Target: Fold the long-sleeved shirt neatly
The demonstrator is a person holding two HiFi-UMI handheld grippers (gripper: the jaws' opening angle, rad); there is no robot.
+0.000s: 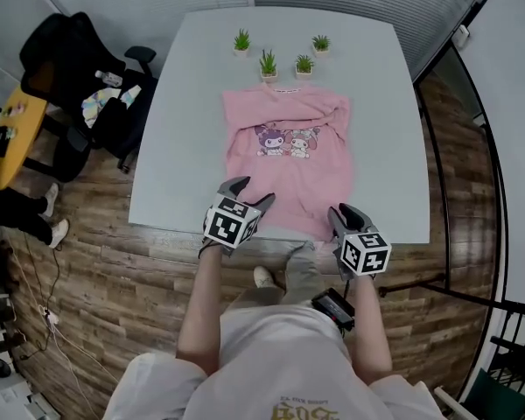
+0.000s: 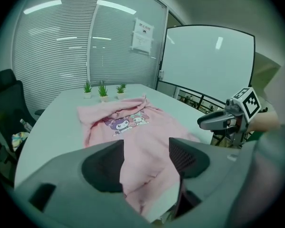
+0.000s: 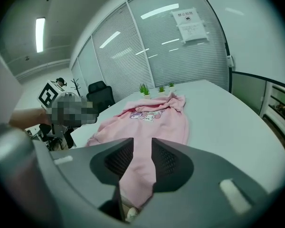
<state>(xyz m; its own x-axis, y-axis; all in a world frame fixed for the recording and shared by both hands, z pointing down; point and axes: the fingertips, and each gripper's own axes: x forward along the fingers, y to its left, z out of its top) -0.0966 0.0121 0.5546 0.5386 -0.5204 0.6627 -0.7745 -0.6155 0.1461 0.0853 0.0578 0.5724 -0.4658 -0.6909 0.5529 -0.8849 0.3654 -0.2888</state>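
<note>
Reaching for the hem looks like the step in hand. The pink shirt point(image 1: 289, 160) lies flat on the bench point(image 1: 184, 103), stretching away ahead of both jaws, with its near edge just below them. The left gripper point(image 1: 252, 191) has its jaws wide and empty. The right gripper point(image 1: 346, 213) has a narrower gap that frames cloth without pinching it. Next, each should probably close on a hem corner.

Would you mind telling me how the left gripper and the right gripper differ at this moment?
The left gripper has its jaws wide apart; the right gripper shows only a narrow gap. The left gripper is at the pink shirt hem's left end, the right gripper at its right end. Both point at the shirt, with fabric showing between their jaws and neither plainly clamped.
</note>
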